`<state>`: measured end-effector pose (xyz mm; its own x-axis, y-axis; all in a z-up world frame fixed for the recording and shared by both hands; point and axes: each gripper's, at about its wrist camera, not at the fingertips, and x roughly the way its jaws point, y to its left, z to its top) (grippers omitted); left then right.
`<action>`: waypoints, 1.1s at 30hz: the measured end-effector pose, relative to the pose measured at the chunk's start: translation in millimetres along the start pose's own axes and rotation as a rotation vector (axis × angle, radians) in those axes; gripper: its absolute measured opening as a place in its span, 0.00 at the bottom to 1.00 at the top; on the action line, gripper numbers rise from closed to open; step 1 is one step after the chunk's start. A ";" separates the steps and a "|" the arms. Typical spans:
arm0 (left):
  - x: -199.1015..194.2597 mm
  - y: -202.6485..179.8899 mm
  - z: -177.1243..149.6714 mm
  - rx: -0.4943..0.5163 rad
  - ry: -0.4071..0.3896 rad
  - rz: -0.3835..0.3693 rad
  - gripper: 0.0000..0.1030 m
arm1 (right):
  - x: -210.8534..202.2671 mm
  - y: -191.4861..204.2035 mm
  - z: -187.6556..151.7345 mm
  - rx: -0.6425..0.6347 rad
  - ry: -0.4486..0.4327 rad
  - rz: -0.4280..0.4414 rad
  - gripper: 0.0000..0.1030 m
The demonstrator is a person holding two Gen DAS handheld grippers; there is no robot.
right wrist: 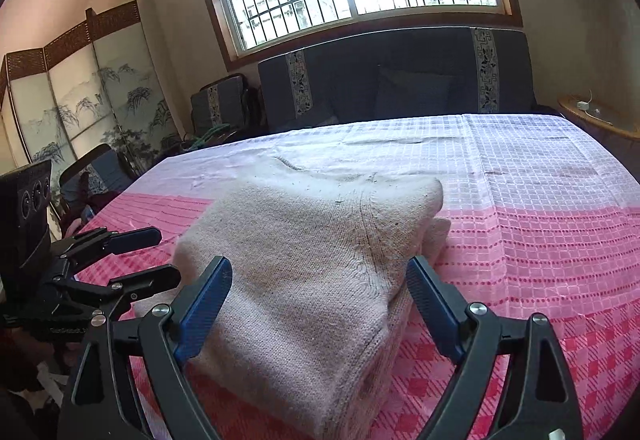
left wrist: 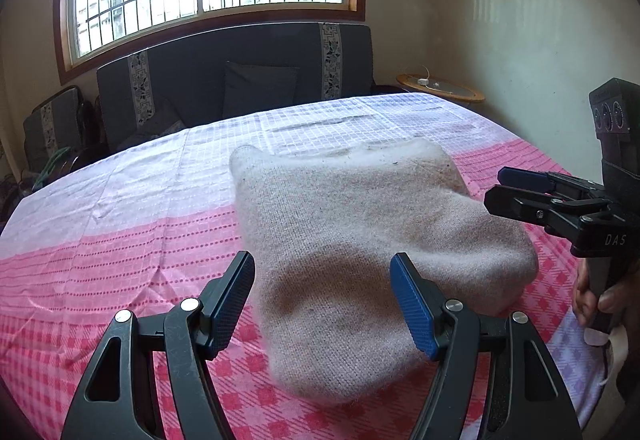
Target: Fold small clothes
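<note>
A folded beige knit sweater (left wrist: 360,240) (right wrist: 312,240) lies on the pink and white checked cloth (left wrist: 120,240) (right wrist: 540,240). My left gripper (left wrist: 322,272) hovers over its near left corner, open, and its pads touch nothing. From the right wrist view this left gripper (right wrist: 166,256) shows side-on at the sweater's left edge, with an empty gap between its fingers. My right gripper (right wrist: 320,268) stands wide open above the sweater's near right part, and the knit lies below its pads unpinched. In the left wrist view the right gripper (left wrist: 496,185) hangs just off the sweater's right edge.
A dark sofa (left wrist: 240,79) (right wrist: 400,79) stands behind the table under a barred window. A round wooden side table (left wrist: 440,87) is at the back right. A folding screen (right wrist: 80,99) stands far left. A person's hand (left wrist: 592,300) holds the right gripper's handle.
</note>
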<state>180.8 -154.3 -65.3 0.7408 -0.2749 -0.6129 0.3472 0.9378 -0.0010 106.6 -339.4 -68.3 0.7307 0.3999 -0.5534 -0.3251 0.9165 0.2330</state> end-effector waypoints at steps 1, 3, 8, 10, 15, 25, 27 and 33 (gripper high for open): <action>0.8 0.9 1.4 0.000 0.001 0.005 0.68 | -2.3 -3.1 0.7 0.006 0.007 -0.011 0.85; 3.3 3.3 3.7 0.000 0.005 0.009 0.68 | -6.2 -12.0 1.8 0.026 0.013 -0.017 0.85; 16.4 24.3 14.1 -0.071 0.059 -0.069 0.68 | -4.2 -41.4 -2.2 0.112 0.051 -0.017 0.85; 23.8 39.8 18.5 -0.136 0.088 -0.116 0.68 | -3.5 -51.0 -4.7 0.149 0.059 0.000 0.85; 43.0 76.6 27.3 -0.275 0.116 -0.238 0.68 | 0.6 -62.0 -7.5 0.194 0.075 0.042 0.85; 96.2 114.2 15.2 -0.491 0.256 -0.523 0.68 | 21.4 -83.6 -6.0 0.282 0.145 0.129 0.85; 100.6 116.7 14.0 -0.511 0.257 -0.556 0.68 | 25.0 -85.2 -6.2 0.285 0.156 0.132 0.85; 111.8 123.2 12.5 -0.537 0.275 -0.610 0.68 | 40.0 -80.4 -8.1 0.257 0.192 0.130 0.85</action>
<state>313.6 -72.1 -124.1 0.3225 -0.7680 -0.5533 0.2692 0.6348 -0.7243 157.2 -397.1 -115.7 0.5588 0.5267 -0.6406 -0.2286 0.8404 0.4915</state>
